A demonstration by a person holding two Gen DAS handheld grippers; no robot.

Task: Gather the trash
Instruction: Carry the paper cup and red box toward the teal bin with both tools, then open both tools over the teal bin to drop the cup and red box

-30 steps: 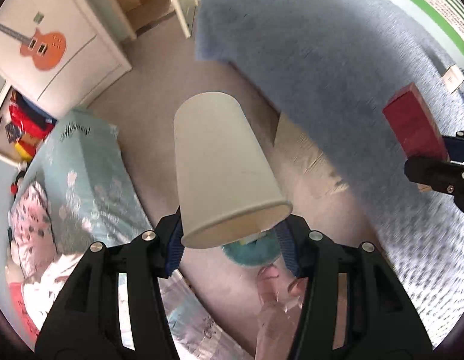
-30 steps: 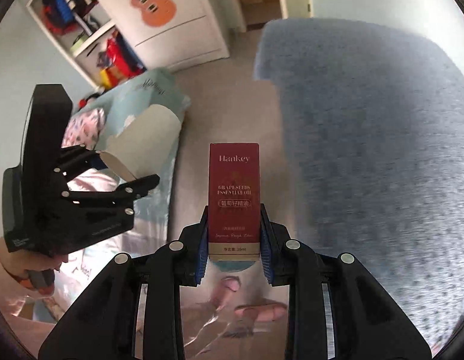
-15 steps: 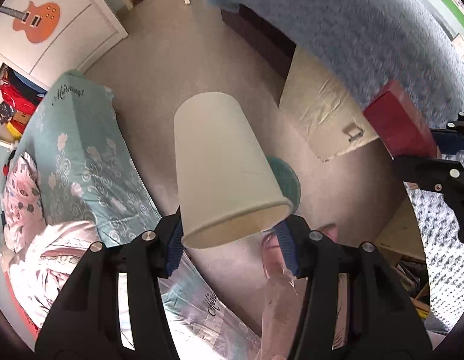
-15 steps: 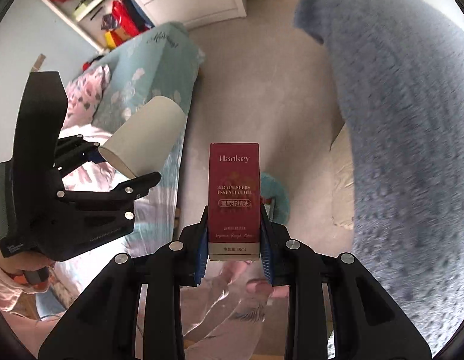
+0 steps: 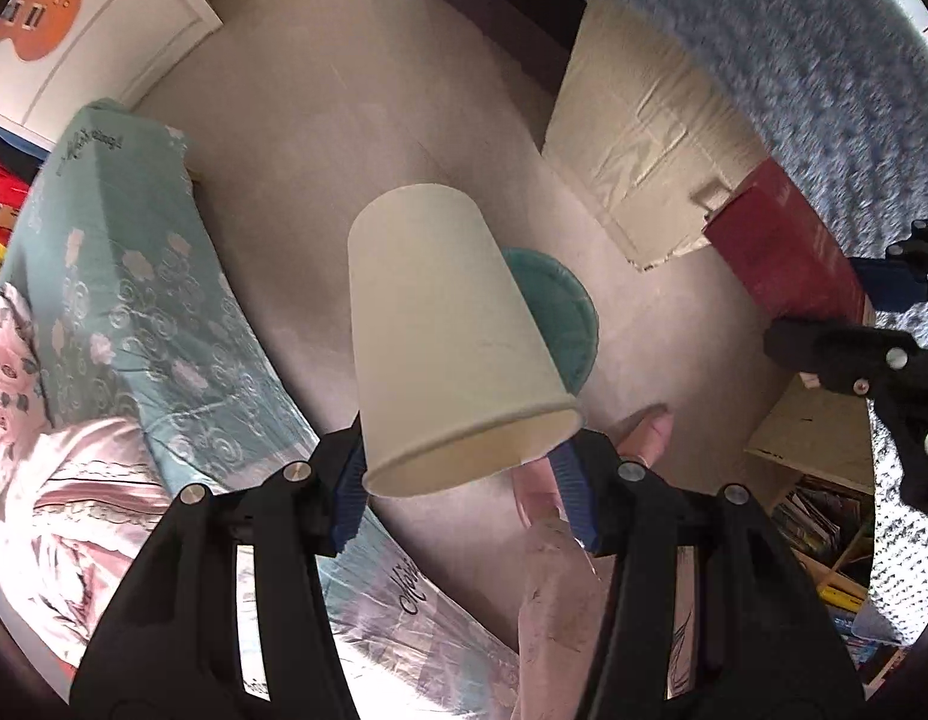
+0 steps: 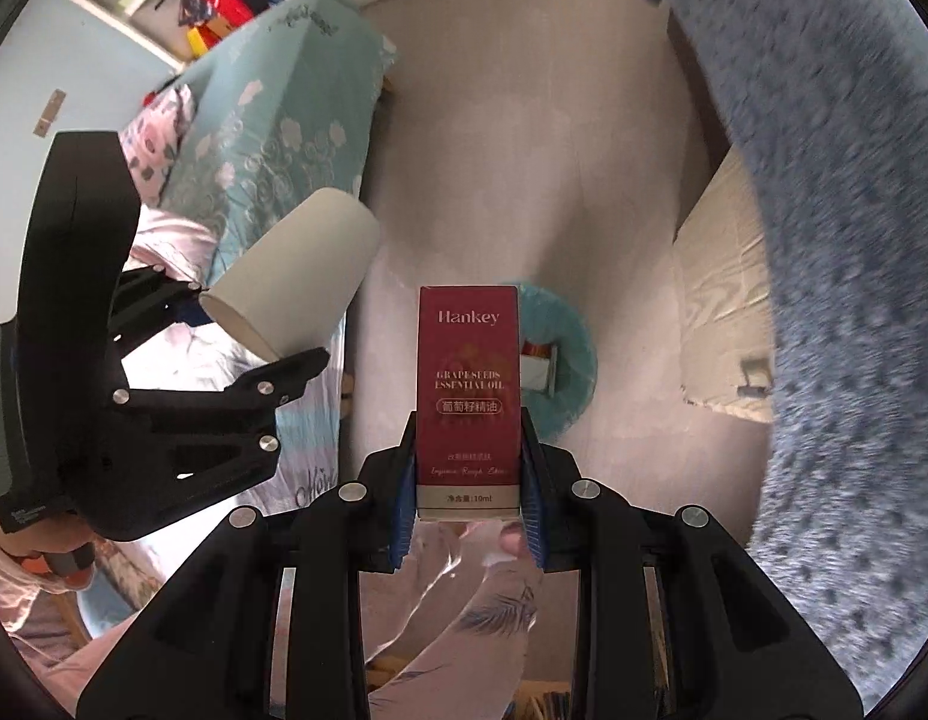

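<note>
Left to right: my left gripper [image 5: 464, 468] is clamped on a paper cup [image 5: 446, 330], rim toward the camera, base pointing out over the floor. My right gripper [image 6: 468, 480] is pinched on a small red box [image 6: 468, 396], held upright w/ the label facing me. Both hang above the teal bin [image 6: 568, 360] on the floor, between the bed [image 6: 284, 120] and the blue blanket [image 6: 823, 180].

Progress, as I judge it: two bits of trash are picked up, neither dropped yet. The bin already has at least one item inside. Left to do: lower over the bin and let go of the cup and the box; can't tell if more trash is lying around.

Views differ: the right cam looks into the bin and shows the red-and-white item [image 6: 538, 366] in it, plus the whole left gripper from the side. In the left cam the cup covers most of the bin, only its edge shows, but it catches a shelf w/ books [image 5: 817, 516] at lower right.
</note>
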